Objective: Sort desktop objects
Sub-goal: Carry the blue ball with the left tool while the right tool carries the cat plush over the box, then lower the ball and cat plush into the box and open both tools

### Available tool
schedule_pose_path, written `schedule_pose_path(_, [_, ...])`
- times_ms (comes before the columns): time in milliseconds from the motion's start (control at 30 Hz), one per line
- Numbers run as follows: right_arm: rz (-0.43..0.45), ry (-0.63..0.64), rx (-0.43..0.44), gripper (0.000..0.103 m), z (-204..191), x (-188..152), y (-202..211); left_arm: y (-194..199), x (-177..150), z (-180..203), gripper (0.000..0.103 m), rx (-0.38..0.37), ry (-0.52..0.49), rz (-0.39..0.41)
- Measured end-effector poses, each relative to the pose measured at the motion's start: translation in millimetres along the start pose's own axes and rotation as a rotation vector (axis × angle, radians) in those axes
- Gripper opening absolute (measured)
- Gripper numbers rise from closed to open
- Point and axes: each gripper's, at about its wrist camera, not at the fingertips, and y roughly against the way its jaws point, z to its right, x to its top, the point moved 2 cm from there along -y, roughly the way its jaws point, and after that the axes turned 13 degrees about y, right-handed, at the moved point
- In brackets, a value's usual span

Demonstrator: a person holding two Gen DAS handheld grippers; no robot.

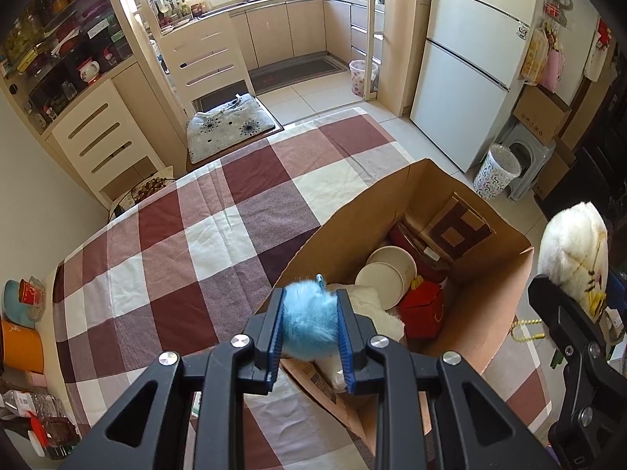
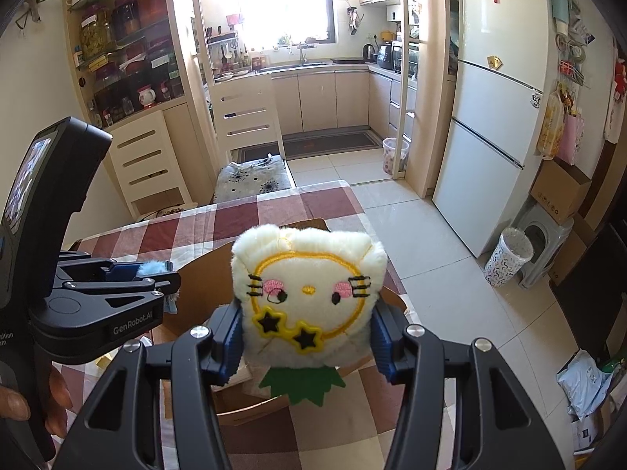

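1. Left gripper (image 1: 309, 323) fingers pinched a fluffy blue pompom (image 1: 309, 319); blue pads pressed into both its sides, small blue loop poking out at its top.
2. Pompom hung over the near corner of the open cardboard box (image 1: 486, 305), just above the white plush fabric (image 1: 376, 309) lying inside.
3. Right gripper (image 2: 307, 338) fingers clamped a cream plush toy (image 2: 309, 293) from both sides; embroidered face toward the camera, yellow star glasses, pink cheeks, green felt collar below.
4. In the left wrist view the plush toy showed at the right edge, held up beside the box's right wall, apart from it.
5. Box contents: two paper bowls (image 1: 388, 274) on their sides, a red carton (image 1: 425, 307), a brown patterned packet (image 1: 460, 231) leaning at the far wall, a dark red item next to it, too hidden to name.
6. Box sat on the table (image 1: 176, 243), which had a red, brown and white checked cloth; rest of the cloth bare toward the far end.
7. A yellow bead chain (image 1: 527, 331) lay on the cloth just right of the box.
8. Person's hand (image 2: 23, 399) gripped the left gripper's handle at the lower left of the right wrist view.
9. Beyond the table: chair with a cushion (image 1: 231, 123), white fridge (image 1: 466, 70), patterned waste bin (image 1: 495, 172) on the floor.
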Motion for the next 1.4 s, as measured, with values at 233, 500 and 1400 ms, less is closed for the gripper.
schedule_pose_path(233, [-0.001, 0.0, -0.001, 0.054, 0, 0, -1, -2, 0, 4, 0.024, -0.001, -0.008, -0.004])
schedule_pose_path(500, [-0.006, 0.001, 0.002, 0.054, -2, 0, -6, -4, 1, 5, 0.024, -0.001, -0.01, -0.008])
schedule_pose_path(1400, [-0.031, 0.017, 0.002, 0.064, 0, -4, -26, -14, 3, 12, 0.068, 0.033, -0.046, -0.03])
